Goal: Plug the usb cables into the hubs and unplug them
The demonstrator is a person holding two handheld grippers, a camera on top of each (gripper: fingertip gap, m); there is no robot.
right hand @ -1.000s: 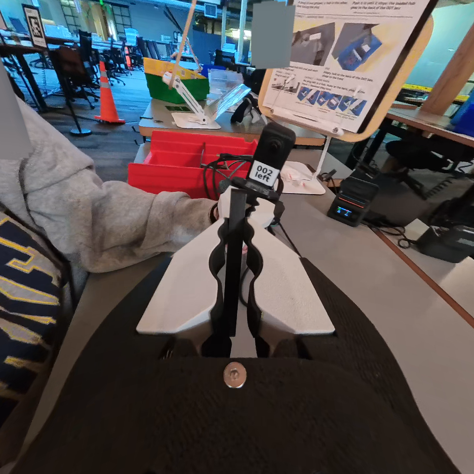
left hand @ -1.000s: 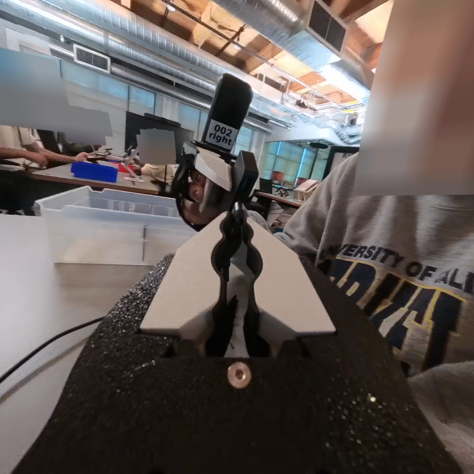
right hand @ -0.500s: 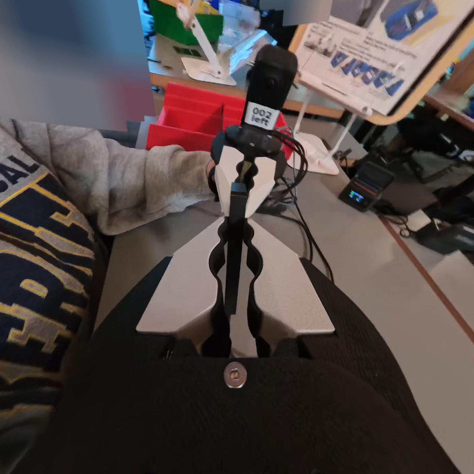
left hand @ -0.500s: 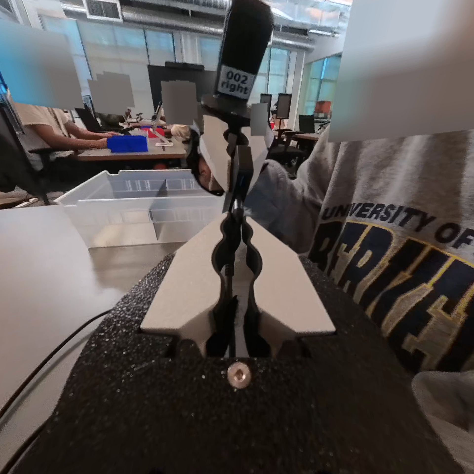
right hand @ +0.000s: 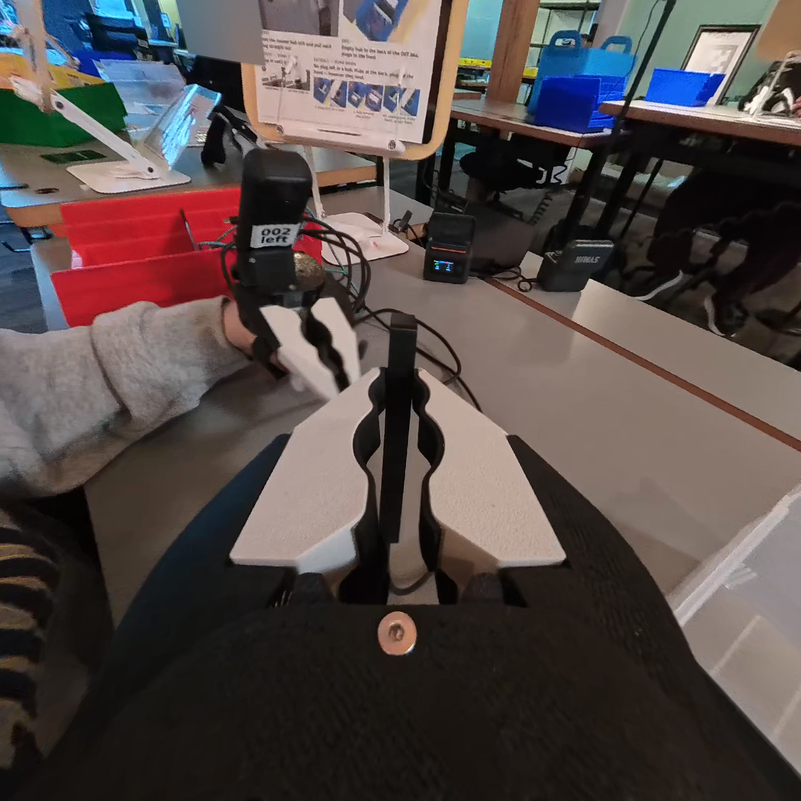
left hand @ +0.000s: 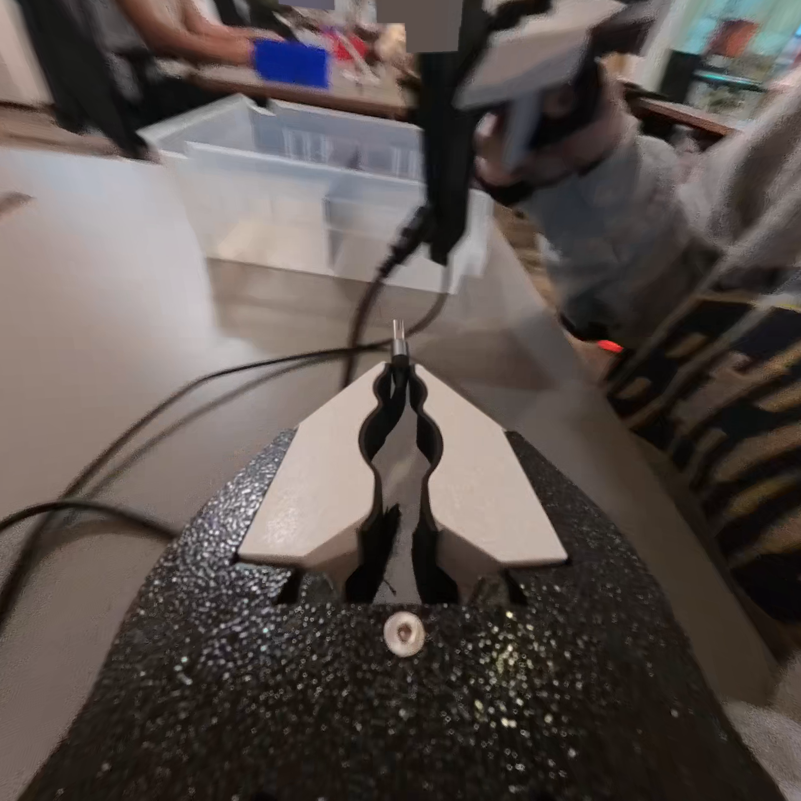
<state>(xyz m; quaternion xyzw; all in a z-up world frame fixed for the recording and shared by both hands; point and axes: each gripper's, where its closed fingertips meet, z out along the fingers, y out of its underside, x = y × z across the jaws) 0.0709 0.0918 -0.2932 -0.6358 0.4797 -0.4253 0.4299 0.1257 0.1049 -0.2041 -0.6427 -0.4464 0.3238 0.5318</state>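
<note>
In the left wrist view my left gripper [left hand: 399,368] is shut on a black USB plug [left hand: 398,342]. Its metal tip sticks out past the fingertips, just above the table. The plug's black cable [left hand: 216,381] trails back across the table. My right gripper [right hand: 401,372] is shut on a slim black hub [right hand: 401,411] that stands upright between the fingers. In the left wrist view the hub [left hand: 444,173] hangs blurred, higher up and apart from the plug, with its own cable drooping below it. The left gripper [right hand: 320,346] shows left of the hub in the right wrist view.
A clear plastic bin [left hand: 303,195] stands beyond the plug, and also shows at the lower right of the right wrist view [right hand: 758,607]. A red bin [right hand: 130,264] holds tangled cables. A sign stand [right hand: 346,78] and two small black devices [right hand: 448,255] stand further back. A person's grey sleeve [right hand: 108,381] lies at left. One gripper's finger ends stand about 11 cm off the other's.
Plug and hub were pressed together, held high; now they are apart. Both grippers have dropped toward the table. The left gripper has tipped downward and the right has swung right.
</note>
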